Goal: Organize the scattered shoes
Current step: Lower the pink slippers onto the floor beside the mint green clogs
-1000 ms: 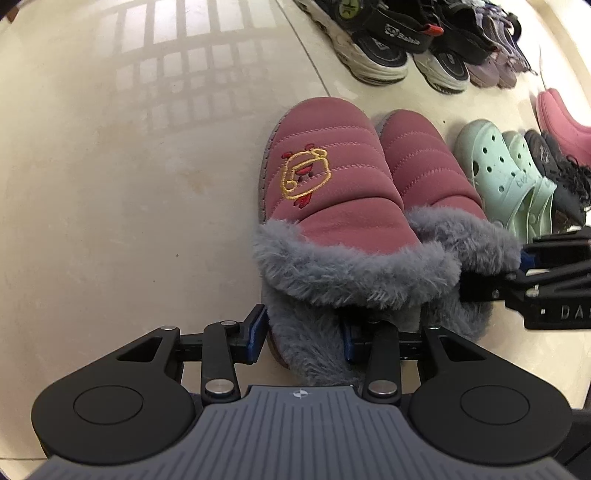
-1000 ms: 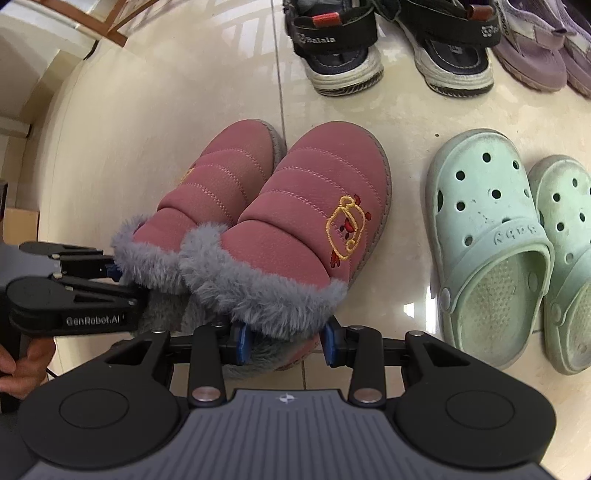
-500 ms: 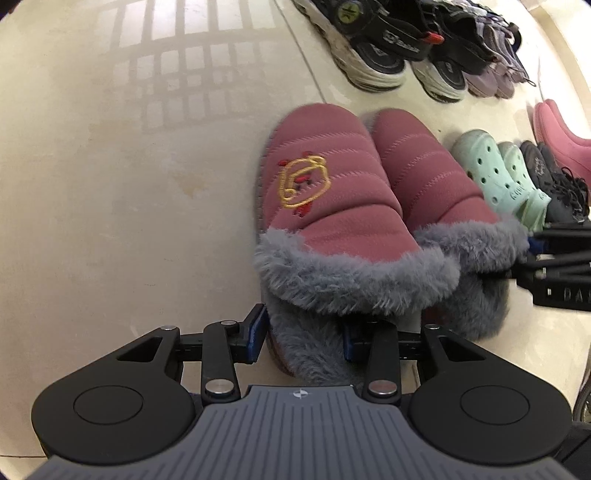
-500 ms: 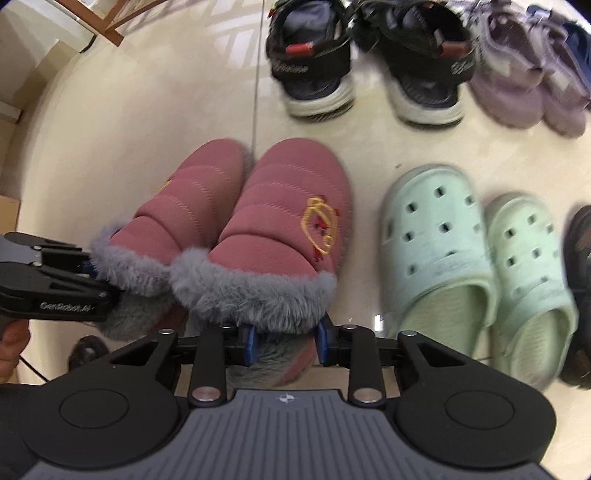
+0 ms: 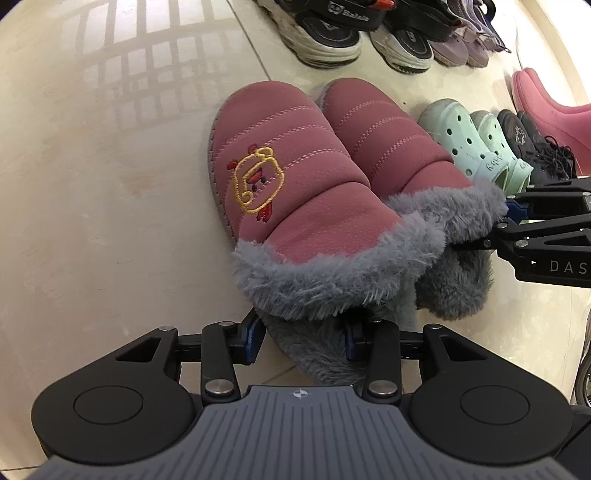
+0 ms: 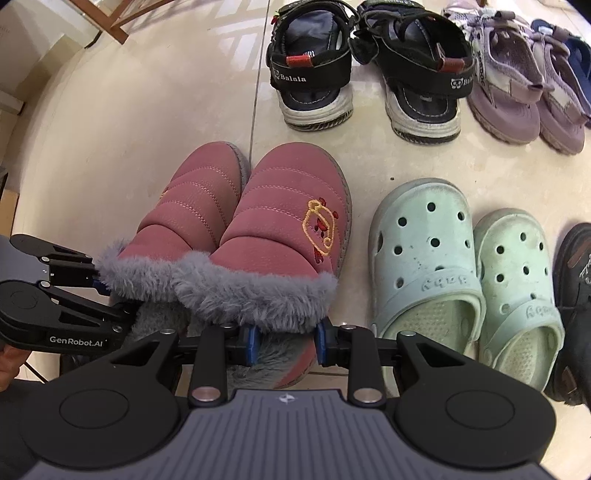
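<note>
Right slipper [image 6: 291, 229] nearer its mate — both hand-held grippers steeply downward, each pinching a furry heel.

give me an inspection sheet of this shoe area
surface: glossy cream tiled floor, window reflection on it
job's things: two pink quilted slippers with grey fur cuffs, left slipper and right slipper, side by side, toes toward the back row
clutter: pale green perforated clogs beside the slippers; black strap sandals and lilac sandals in the back row; pink boot; dark lace-up shoe
grippers: left gripper, jaws around the left slipper's fur heel; right gripper, jaws pressing the right slipper's heel
cables: nothing seen
surroundings: wooden furniture leg
</note>
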### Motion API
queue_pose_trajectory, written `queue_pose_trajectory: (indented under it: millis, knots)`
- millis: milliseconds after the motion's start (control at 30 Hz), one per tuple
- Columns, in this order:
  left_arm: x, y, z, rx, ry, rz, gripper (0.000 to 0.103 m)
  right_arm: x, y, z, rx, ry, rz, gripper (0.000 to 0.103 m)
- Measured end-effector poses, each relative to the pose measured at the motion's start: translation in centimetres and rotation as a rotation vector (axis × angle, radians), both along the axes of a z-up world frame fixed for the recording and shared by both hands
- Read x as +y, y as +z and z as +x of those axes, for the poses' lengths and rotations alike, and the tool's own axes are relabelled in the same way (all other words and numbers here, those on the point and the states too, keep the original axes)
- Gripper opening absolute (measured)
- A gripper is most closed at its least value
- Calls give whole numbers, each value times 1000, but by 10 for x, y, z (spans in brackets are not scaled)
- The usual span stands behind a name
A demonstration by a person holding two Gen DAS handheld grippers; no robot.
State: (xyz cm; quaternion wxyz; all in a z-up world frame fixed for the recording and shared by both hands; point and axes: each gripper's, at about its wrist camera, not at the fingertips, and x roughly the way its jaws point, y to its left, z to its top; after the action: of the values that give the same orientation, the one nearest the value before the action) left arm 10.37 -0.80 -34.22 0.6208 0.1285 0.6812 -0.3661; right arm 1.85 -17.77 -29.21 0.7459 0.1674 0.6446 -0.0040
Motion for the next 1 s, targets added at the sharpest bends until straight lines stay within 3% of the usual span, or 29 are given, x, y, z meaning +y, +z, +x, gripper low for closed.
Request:
queue_pose_trajectory:
  millis: [267,533,633,767,1000]
  knots:
    - [-17,-1,-4,9,-12,-8,44,-8,3,-1,3,-2,-17,34]
    - [-18,-1,-5,16,-2,-15,44,-3,3,-2,8,19,-28,42]
    - [-15,-2,-1,31,9,-17,49,-3,4,-2,8,17,-21,46]
    - [-11,1,5,7,16,-23,64,-4,6,-3,3,11,-19,54]
    - [0,12,11,22,10,-41,68,-6,10,-7,2,8,-20,59]
